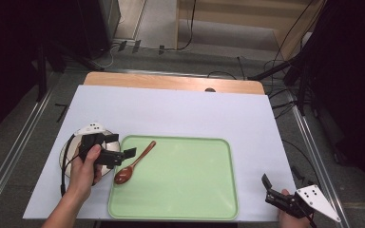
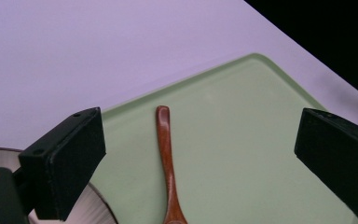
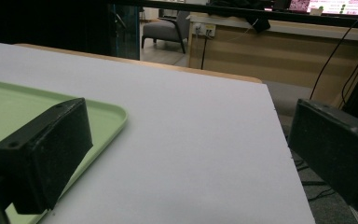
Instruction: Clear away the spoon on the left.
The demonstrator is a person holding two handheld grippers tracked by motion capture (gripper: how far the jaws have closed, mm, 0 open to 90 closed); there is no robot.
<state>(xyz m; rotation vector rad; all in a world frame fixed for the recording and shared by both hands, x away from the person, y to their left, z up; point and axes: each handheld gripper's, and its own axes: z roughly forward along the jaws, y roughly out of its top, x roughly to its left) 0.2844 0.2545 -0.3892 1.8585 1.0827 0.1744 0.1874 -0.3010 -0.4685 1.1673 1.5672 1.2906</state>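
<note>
Spoon (image 1: 134,164) work is what I have in hand: the brown wooden spoon lies on the green tray (image 1: 185,209), near its left edge, bowl toward me and handle angled away to the right. It sits flat on the tray floor, apart from the rim, which leaves room on both sides of the handle for a grip.

Left gripper (image 1: 123,155) hovers just left of the spoon, over the seam between the tray and the round plate (image 1: 62,159) beside it. Its jaws stand wide open and hold nothing. In the left gripper view the spoon (image 2: 166,163) runs straight up the middle between the two black jaws, so I judge the hand is lined up along the handle on purpose, ready to come down and close across it. The plate's rim (image 2: 103,205) shows at the bottom left of that view, close under the left jaw, which I would watch on the way down.

Right gripper (image 1: 272,189) is parked well apart at the near right corner of the white table (image 1: 195,114), jaws also wide open and empty. Its view looks across bare table past the tray's corner (image 3: 116,114), out of the left hand's way, I take it.
</note>
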